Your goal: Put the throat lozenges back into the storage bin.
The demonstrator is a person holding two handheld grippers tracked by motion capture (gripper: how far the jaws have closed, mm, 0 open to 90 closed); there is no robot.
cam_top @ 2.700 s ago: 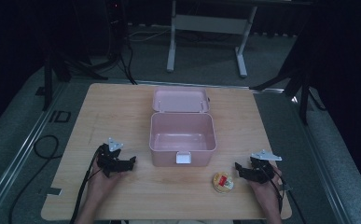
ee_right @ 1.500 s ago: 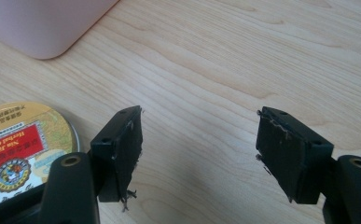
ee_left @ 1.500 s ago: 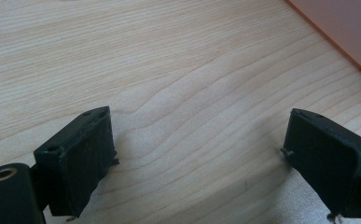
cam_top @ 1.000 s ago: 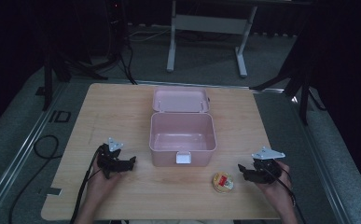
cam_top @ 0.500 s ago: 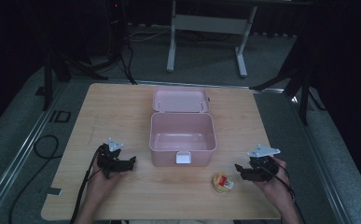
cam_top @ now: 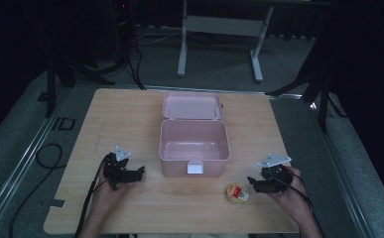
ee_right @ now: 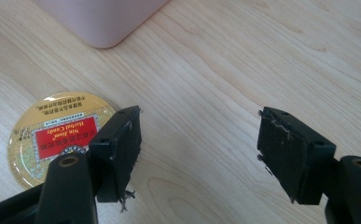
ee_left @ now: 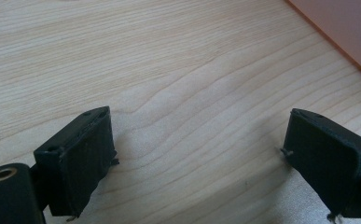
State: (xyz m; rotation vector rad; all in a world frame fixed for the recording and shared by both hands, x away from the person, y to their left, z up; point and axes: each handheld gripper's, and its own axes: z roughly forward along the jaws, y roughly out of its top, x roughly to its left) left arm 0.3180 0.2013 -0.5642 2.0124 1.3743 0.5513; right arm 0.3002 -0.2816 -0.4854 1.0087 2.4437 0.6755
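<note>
Right tongs shifted nearer tin, label legible.

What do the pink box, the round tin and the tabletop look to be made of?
Pink box: likely moulded plastic, matte, with rounded corners and a hinged lid. Round tin: probably metal with a glossy printed gold-and-red label, though it could be plastic. Tabletop: light wood or wood-grain laminate, smooth satin.

One pink box, one candy tin, two grippers.
</note>
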